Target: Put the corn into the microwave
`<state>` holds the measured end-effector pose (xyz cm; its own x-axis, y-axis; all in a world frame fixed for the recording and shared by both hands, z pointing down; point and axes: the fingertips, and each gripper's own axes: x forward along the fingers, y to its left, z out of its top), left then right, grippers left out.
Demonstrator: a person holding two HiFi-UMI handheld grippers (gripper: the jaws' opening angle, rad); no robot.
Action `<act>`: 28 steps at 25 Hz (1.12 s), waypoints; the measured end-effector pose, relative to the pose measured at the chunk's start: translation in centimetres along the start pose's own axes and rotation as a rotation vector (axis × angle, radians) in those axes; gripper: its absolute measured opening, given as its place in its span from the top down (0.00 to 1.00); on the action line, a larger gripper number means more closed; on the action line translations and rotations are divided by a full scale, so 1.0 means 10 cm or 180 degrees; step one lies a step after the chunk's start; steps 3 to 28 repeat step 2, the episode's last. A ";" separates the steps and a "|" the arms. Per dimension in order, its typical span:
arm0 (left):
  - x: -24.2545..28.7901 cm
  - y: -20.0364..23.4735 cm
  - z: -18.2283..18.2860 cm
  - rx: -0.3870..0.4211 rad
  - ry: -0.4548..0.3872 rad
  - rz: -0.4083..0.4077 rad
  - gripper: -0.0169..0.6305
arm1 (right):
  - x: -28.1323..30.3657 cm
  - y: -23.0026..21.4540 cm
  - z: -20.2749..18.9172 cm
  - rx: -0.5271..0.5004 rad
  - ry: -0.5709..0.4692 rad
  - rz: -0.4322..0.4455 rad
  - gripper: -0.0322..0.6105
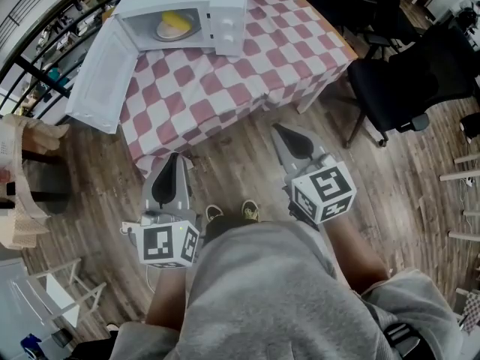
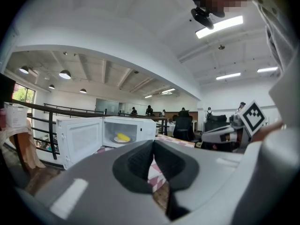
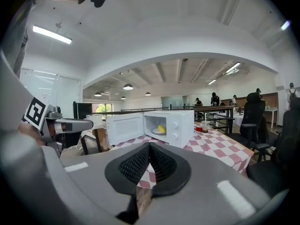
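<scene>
The yellow corn (image 1: 175,22) lies on a white plate inside the white microwave (image 1: 225,10), which stands on the table's far end. Its door (image 1: 101,77) hangs wide open to the left. The corn (image 2: 123,137) also shows in the left gripper view, and the corn (image 3: 161,129) in the right gripper view. My left gripper (image 1: 176,158) and right gripper (image 1: 280,129) are held over the wooden floor, short of the table's near edge. Both point toward the microwave. The left gripper (image 2: 153,142) and right gripper (image 3: 149,144) are shut, with nothing between their pads.
A red-and-white checked cloth covers the table (image 1: 225,88). A cup and a red item (image 3: 205,127) stand to the right of the microwave. Black office chairs (image 1: 405,73) are to the right, a railing (image 1: 45,43) and a wooden stand (image 1: 30,156) to the left.
</scene>
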<state>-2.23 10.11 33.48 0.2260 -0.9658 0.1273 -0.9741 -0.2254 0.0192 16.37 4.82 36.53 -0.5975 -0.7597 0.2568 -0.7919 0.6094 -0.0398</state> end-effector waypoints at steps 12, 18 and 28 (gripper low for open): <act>0.01 -0.01 -0.01 0.0018 -0.0003 0.0002 0.96 | 0.01 0.00 -0.01 -0.0014 0.0003 0.0013 0.95; 0.01 -0.01 -0.01 0.0018 -0.0003 0.0002 0.96 | 0.01 0.00 -0.01 -0.0014 0.0003 0.0013 0.95; 0.01 -0.01 -0.01 0.0018 -0.0003 0.0002 0.96 | 0.01 0.00 -0.01 -0.0014 0.0003 0.0013 0.95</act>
